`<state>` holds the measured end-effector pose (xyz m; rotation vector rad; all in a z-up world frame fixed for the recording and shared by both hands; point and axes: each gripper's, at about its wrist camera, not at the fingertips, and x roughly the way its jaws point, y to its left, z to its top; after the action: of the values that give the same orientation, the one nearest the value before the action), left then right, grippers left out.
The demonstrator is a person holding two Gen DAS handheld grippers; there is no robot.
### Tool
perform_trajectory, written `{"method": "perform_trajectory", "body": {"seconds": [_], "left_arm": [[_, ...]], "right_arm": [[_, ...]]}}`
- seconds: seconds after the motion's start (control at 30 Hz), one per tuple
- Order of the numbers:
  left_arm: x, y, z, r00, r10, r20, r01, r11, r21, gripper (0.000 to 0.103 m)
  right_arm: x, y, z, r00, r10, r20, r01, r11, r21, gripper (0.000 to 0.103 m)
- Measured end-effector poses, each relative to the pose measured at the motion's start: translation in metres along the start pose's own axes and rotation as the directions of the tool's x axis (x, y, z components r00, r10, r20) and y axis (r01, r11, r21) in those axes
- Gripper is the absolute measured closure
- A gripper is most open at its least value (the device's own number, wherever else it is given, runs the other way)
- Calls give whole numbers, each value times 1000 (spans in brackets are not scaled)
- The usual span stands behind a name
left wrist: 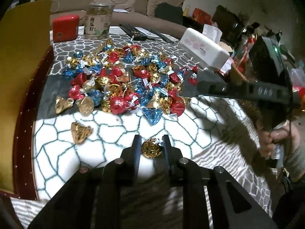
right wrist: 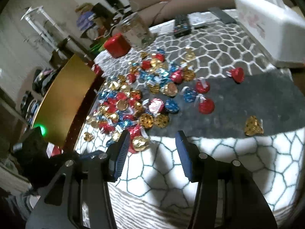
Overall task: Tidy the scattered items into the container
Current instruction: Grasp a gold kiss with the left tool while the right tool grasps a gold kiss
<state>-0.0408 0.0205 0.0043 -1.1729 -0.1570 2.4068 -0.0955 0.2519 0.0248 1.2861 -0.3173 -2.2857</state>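
Observation:
A heap of red, blue and gold foil-wrapped candies [left wrist: 122,78] lies scattered on a patterned cloth; it also shows in the right wrist view [right wrist: 144,95]. My left gripper [left wrist: 151,143] is shut on a gold candy [left wrist: 151,148] close above the cloth. A loose gold candy [left wrist: 81,132] lies to its left. My right gripper [right wrist: 152,139] is open and empty, hovering near the heap's front edge; it also shows in the left wrist view [left wrist: 202,86]. The gold-lined container [left wrist: 21,76] with a dark red rim stands at the left, also in the right wrist view [right wrist: 63,95].
At the back stand a red tin [left wrist: 65,28], a clear jar of seeds [left wrist: 98,22], remote controls [left wrist: 133,31] and a white tissue box [left wrist: 204,46]. A single gold candy [right wrist: 253,126] and several red ones [right wrist: 237,74] lie apart at the right.

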Motion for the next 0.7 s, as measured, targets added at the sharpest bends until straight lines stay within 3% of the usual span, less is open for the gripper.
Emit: {"method": "perform_trajectory", "body": {"seconds": [0.13, 0.37, 0.57, 0.7], "left_arm": [[-8, -3, 0, 1000, -1, 4, 1, 1000, 16, 81], [-6, -6, 0, 1000, -2, -1, 2, 1000, 23, 81], [-6, -9, -1, 1000, 15, -2, -15, 999, 43, 81], [-6, -9, -1, 1000, 15, -9, -15, 999, 46, 81]], "right_arm": [[10, 21, -6, 997, -76, -25, 72, 987, -143, 55], [29, 11, -3, 998, -47, -33, 47, 999, 10, 55], [31, 32, -2, 989, -137, -49, 134, 989, -68, 55], [37, 47, -4, 988, -146, -59, 139, 984, -110, 55]]}}
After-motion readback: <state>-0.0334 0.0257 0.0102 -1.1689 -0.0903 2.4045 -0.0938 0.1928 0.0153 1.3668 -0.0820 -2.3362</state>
